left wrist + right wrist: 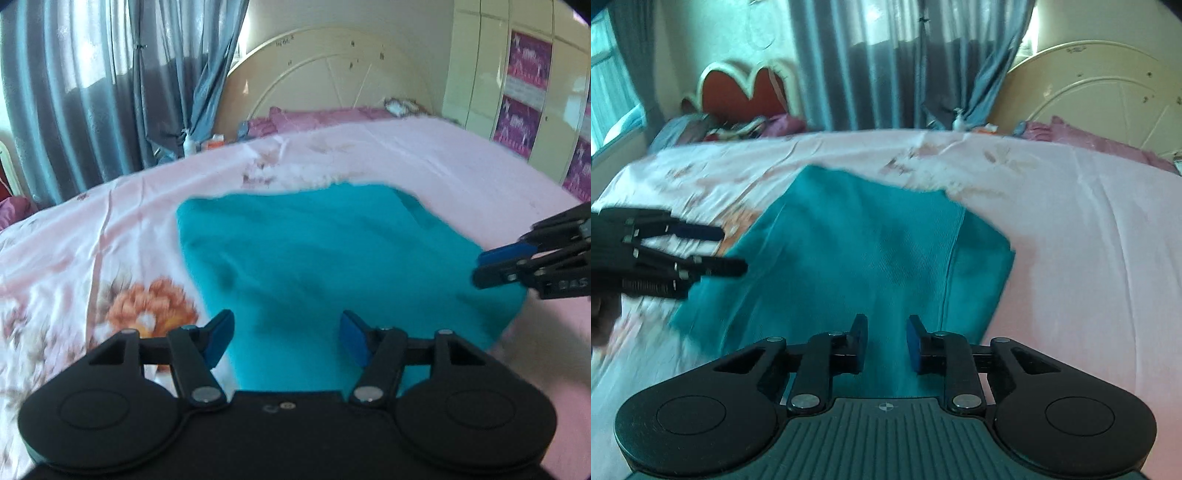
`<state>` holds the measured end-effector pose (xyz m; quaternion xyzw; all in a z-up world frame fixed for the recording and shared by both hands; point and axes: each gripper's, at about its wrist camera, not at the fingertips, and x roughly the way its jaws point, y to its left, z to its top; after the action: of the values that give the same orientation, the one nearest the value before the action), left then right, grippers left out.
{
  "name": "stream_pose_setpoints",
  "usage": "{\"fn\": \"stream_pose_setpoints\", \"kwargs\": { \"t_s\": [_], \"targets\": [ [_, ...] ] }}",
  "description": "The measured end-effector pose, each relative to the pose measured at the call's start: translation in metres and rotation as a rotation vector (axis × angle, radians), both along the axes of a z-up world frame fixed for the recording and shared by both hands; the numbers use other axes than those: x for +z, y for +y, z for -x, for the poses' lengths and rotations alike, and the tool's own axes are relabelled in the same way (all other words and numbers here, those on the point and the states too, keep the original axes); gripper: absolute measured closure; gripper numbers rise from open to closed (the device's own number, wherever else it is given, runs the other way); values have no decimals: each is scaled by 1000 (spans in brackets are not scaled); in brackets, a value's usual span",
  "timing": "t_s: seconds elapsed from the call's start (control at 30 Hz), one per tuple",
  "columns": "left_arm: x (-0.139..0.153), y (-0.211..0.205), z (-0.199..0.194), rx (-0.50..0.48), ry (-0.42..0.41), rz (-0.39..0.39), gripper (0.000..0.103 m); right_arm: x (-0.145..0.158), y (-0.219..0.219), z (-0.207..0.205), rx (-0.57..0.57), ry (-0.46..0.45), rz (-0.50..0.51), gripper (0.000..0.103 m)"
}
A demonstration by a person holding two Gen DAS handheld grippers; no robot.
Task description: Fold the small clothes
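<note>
A teal garment (317, 254) lies folded flat on the pink floral bedsheet (110, 236); in the right wrist view the teal garment (857, 251) shows a ribbed band along its right side. My left gripper (287, 334) hovers over the cloth's near left edge, jaws wide apart with nothing between the blue pads. My right gripper (887, 330) hangs above the near edge, its jaws a narrow gap apart and not pressing on the fabric. From the side, the right gripper (487, 267) is at the cloth's right edge and the left gripper (733, 251) at its left edge.
The bed has a cream arched headboard (332, 74) and pink pillows (314, 118) at the far end. Grey-blue curtains (92, 92) hang on the left and a wardrobe (517, 92) stands on the right. Bare sheet (1071, 221) surrounds the garment.
</note>
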<state>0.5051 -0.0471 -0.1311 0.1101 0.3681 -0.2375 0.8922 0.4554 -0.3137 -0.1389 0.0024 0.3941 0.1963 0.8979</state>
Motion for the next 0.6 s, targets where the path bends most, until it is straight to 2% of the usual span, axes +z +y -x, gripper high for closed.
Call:
{"fn": "stream_pose_setpoints", "kwargs": {
  "t_s": [0.07, 0.13, 0.17, 0.27, 0.47, 0.6],
  "targets": [
    [-11, 2, 4, 8, 34, -13, 41, -9, 2, 8, 1, 21, 36, 79],
    [-20, 6, 6, 28, 54, -12, 40, -20, -1, 11, -17, 41, 61, 85],
    [-23, 8, 9, 37, 56, -11, 38, -23, -4, 12, -26, 49, 51, 90],
    [-30, 17, 12, 74, 73, 12, 32, -28, -7, 13, -44, 51, 39, 96],
    [-30, 23, 17, 103, 80, -10, 20, -28, -10, 11, -74, 57, 21, 98],
    [-24, 25, 24, 105, 56, -37, 18, -11, -8, 22, -124, -3, -7, 97]
  ]
}}
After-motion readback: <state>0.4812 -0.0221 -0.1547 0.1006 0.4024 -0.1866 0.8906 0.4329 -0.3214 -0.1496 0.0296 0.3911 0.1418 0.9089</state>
